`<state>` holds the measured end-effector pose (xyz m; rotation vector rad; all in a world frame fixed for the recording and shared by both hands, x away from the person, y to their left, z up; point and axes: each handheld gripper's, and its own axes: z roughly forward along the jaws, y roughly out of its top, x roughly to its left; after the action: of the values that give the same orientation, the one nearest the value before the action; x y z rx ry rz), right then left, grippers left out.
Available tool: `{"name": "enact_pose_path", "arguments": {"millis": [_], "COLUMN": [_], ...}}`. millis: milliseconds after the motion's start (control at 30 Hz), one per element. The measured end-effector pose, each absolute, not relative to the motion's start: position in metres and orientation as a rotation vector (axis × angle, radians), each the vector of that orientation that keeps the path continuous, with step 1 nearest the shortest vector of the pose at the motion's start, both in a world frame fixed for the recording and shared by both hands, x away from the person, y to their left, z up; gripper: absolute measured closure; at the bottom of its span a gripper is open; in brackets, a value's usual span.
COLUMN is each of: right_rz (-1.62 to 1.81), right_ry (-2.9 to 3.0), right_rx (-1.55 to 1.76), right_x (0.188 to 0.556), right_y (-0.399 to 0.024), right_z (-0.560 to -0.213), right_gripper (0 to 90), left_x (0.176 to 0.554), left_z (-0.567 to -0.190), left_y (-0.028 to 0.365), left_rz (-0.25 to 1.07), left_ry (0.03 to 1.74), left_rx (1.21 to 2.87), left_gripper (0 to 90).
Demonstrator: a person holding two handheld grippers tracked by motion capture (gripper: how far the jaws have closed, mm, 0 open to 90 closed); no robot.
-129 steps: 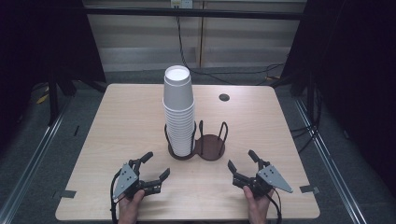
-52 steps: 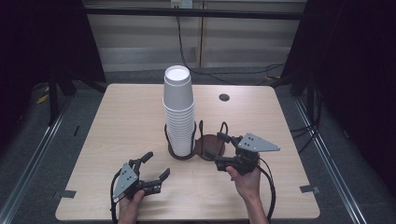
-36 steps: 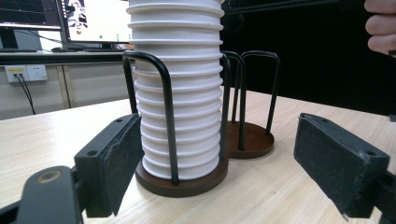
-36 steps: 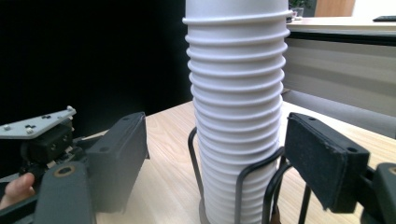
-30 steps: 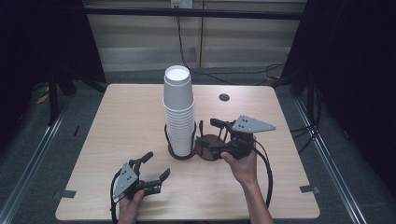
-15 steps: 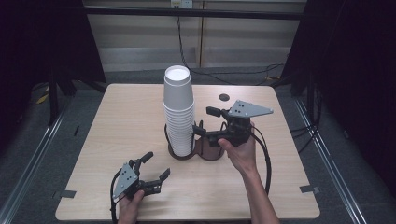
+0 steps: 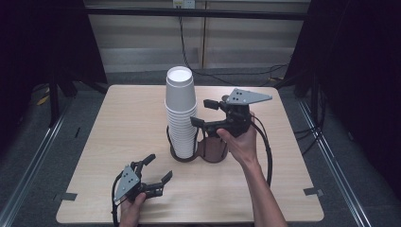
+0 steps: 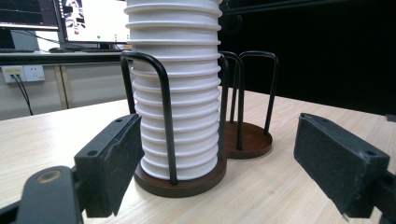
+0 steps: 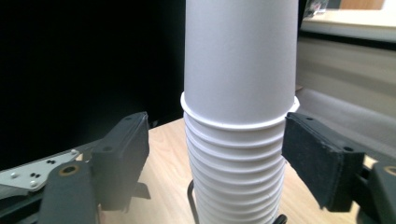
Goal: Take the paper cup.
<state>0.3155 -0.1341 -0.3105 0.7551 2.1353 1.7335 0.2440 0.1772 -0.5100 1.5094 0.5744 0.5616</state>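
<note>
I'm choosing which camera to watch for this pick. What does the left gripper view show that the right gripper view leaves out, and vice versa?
Left gripper view: the dark brown holder base with black wire hoops, an empty second base beside it, monitors behind. Right gripper view: the smooth wall of the top white paper cup, the right gripper flanking the rims below it. Both: the stack of white paper cups, the light wooden table, open black jaws.
</note>
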Motion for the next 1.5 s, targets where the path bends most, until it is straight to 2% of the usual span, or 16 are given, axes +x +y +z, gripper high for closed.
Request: {"name": "enact_pose_path", "arguments": {"millis": [300,400,600,1200,1500], "right_rz": [1.682,1.677,1.654,1.597,1.553], "right_ry": [2.177,2.199,2.229,2.299,2.346], "right_rx": [0.739,0.747,0.741,0.715,0.715], "right_x": [0.325,0.331,0.336,0.356,0.368], "right_y": [-0.128,-0.127,-0.124,-0.116,-0.102], "right_z": [-0.293,-0.285,-0.277,-0.249,-0.250], "right_gripper": [23.9,19.2,16.0,13.9,13.5], "left_x": [0.244,0.244,0.244,0.244,0.244], "left_z": [-0.510,-0.510,-0.510,-0.510,-0.510], "left_y": [0.177,0.177,0.177,0.177,0.177], "left_rz": [0.559,0.558,0.556,0.556,0.557], "left_ry": [0.573,0.570,0.570,0.570,0.569], "left_rx": [1.508,1.509,1.508,1.510,1.511], "left_gripper": [15.6,15.6,15.6,15.6,15.6]}}
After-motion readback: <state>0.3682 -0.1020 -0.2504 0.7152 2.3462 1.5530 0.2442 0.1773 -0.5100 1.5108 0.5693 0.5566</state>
